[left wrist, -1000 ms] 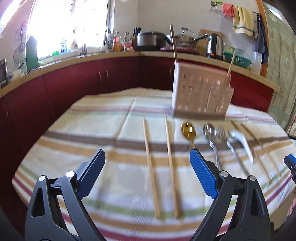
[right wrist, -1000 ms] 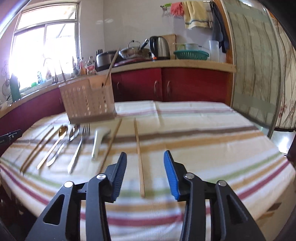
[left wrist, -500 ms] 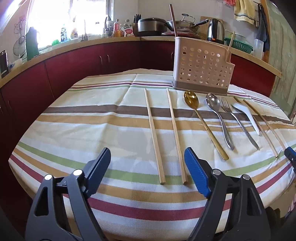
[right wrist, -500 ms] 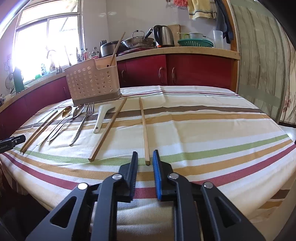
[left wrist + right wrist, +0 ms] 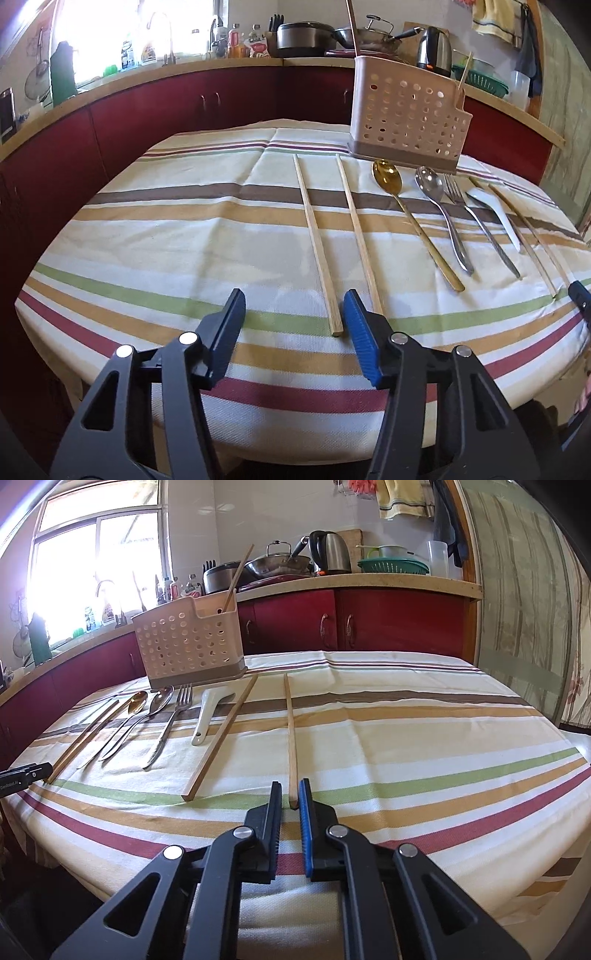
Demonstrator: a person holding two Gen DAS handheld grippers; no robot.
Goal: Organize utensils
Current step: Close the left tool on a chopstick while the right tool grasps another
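Note:
A perforated beige utensil holder (image 5: 408,114) stands at the far side of the striped table, also in the right wrist view (image 5: 188,646), with chopsticks standing in it. In front of it lie two chopsticks (image 5: 317,240), a gold spoon (image 5: 413,218), a silver spoon (image 5: 439,210), a fork (image 5: 476,218), a white spoon (image 5: 495,210) and two more chopsticks (image 5: 291,734). My left gripper (image 5: 293,301) is open, its near chopstick end just inside its right finger. My right gripper (image 5: 290,794) is nearly closed around the near end of the rightmost chopstick.
The table's striped cloth (image 5: 184,236) drops off at the near edge. Red cabinets and a counter with pots, a kettle (image 5: 332,552) and bottles run behind the table. A patterned curtain (image 5: 528,609) hangs at the right.
Both grippers have come lower and closer to the near ends of the chopsticks. The right gripper's fingers have narrowed step by step; the left gripper's have narrowed slightly.

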